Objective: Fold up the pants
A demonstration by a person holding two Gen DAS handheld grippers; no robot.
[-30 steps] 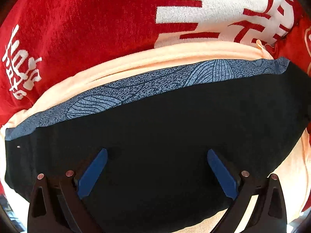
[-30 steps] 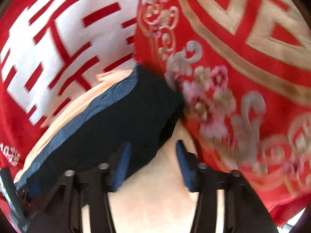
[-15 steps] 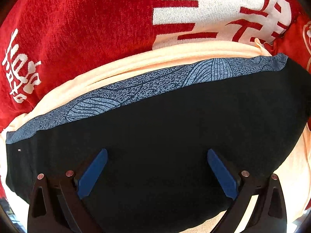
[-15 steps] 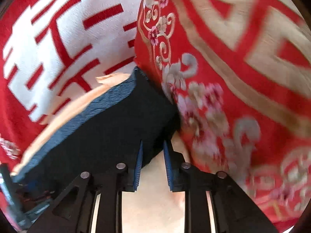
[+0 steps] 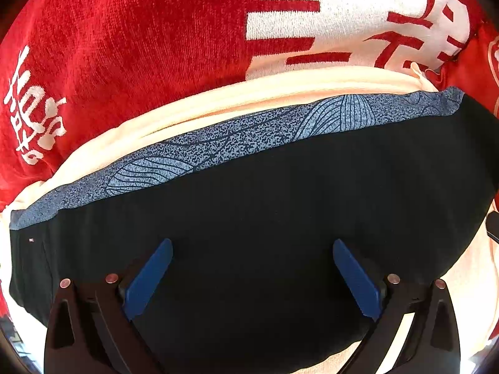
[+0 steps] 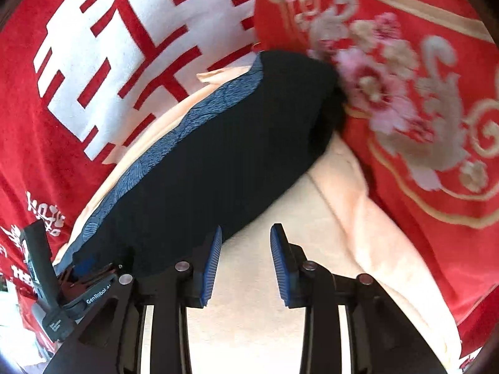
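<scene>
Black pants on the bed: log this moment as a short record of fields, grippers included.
item: black pants, folded into a flat bundle, blue patterned waistband along the far edge
lies on: cream cloth over a red blanket
beside it: red embroidered cushion
left gripper: open wide over the pants, gripping nothing
right gripper: opening, nothing between the pads, at the pants' near edge

One pair dark pants (image 5: 280, 218) with blue patterned waistband; one peach cloth (image 6: 265, 327) beneath; one red-and-white blanket (image 5: 124, 46); one red embroidered floral fabric (image 6: 421, 109); two grippers: left gripper (image 5: 251, 257), right gripper (image 6: 246, 233)
</scene>
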